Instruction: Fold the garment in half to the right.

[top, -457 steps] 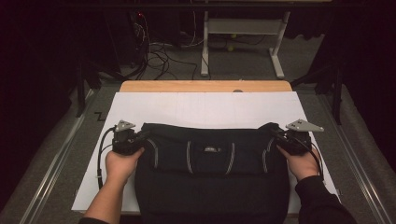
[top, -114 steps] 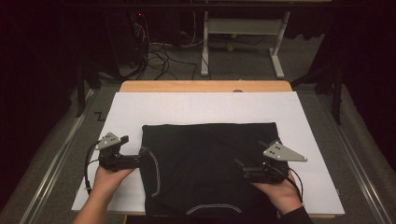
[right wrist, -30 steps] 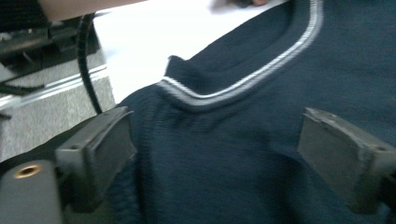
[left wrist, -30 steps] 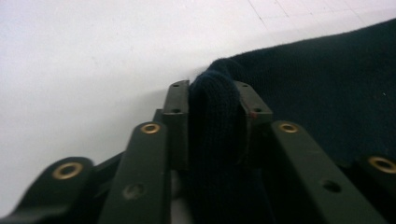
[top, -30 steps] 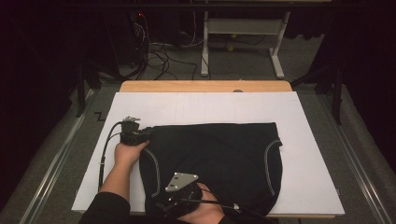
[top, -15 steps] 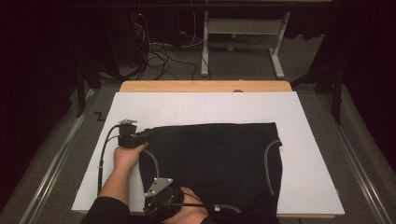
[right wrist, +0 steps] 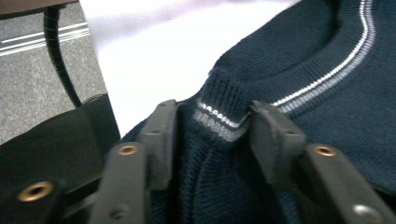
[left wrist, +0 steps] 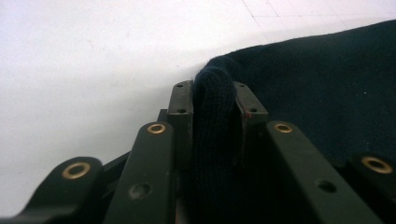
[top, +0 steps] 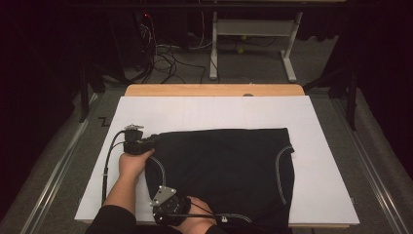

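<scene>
High view: right claw [top: 157, 210] closed, apparently gripping sweater [top: 224, 170] hem.

Sweater [top: 224, 170] lying flat on the sheet [top: 214, 109] covering the table [top: 214, 90], left gripper [top: 146, 145] at its far-left corner, right gripper [top: 163, 214] at its near-left edge

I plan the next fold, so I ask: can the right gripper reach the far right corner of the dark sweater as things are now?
Probably not at once. The right gripper is at the near left edge of the sweater, its jaws just closing around the striped edge. Nothing blocks the way to the far right corner, but it must let go first.
</scene>
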{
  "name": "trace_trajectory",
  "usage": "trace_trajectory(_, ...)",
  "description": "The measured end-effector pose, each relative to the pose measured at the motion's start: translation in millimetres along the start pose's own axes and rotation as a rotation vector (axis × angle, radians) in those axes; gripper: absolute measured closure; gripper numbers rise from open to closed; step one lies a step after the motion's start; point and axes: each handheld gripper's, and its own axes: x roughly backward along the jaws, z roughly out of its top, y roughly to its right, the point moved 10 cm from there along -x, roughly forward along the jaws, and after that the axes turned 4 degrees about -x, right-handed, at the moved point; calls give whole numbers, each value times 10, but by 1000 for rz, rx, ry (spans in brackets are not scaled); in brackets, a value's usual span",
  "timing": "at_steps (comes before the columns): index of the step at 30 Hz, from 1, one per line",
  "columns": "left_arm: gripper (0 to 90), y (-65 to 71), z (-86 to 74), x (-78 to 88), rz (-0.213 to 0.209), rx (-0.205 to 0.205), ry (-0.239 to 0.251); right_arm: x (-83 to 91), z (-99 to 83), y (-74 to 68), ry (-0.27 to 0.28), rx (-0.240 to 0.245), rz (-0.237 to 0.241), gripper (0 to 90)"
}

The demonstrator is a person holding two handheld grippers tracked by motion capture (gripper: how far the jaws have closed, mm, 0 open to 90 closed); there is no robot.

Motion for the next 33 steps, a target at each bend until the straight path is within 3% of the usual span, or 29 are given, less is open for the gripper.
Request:
trace_trajectory(8,690,5,-1,-2,30,-20,-5,21,-10,47,-13,21,-4,755)
trace_trajectory(14,690,4,1,-2,32,-17,-7,45,-8,91,-18,16,56,777)
trace_trajectory(27,701,44,7,6,71,-39,-15,299,57,135,130,24,68,778)
trace_trajectory(31,702,56,21,13,80,-9,-7,330,54,147,144,35,86,778)
trace_trajectory(33,703,79,27,25,65,14,2,351,54,152,156,22,96,778)
